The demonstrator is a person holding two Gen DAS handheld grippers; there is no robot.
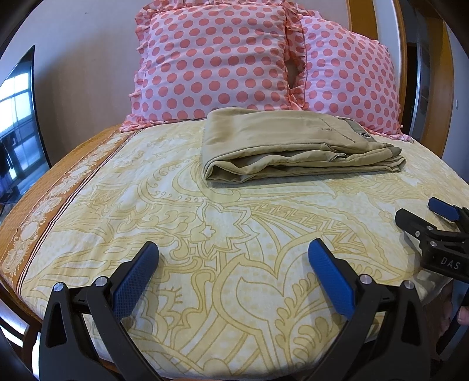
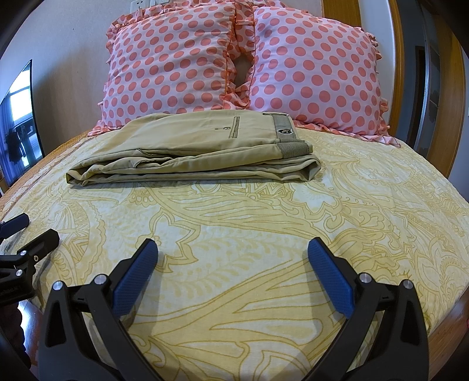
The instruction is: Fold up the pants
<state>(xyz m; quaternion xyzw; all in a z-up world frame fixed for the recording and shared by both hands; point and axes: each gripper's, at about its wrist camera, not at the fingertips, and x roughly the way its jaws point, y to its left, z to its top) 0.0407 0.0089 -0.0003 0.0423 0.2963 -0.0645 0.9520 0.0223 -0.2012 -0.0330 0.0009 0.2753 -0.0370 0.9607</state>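
Khaki pants (image 1: 293, 146) lie folded in a flat stack on the bed, just in front of the pillows; they also show in the right wrist view (image 2: 193, 149), waistband to the right. My left gripper (image 1: 233, 249) is open and empty above the sheet, well short of the pants. My right gripper (image 2: 233, 249) is open and empty too, at a similar distance. The right gripper shows at the right edge of the left wrist view (image 1: 422, 215). The left gripper shows at the left edge of the right wrist view (image 2: 32, 230).
The bed has a yellow patterned sheet (image 1: 181, 234) with an orange border (image 1: 58, 187). Two pink polka-dot pillows (image 1: 214, 58) (image 1: 348, 79) lean on the wooden headboard (image 1: 378, 20). A dark TV screen (image 1: 17, 123) stands at the left.
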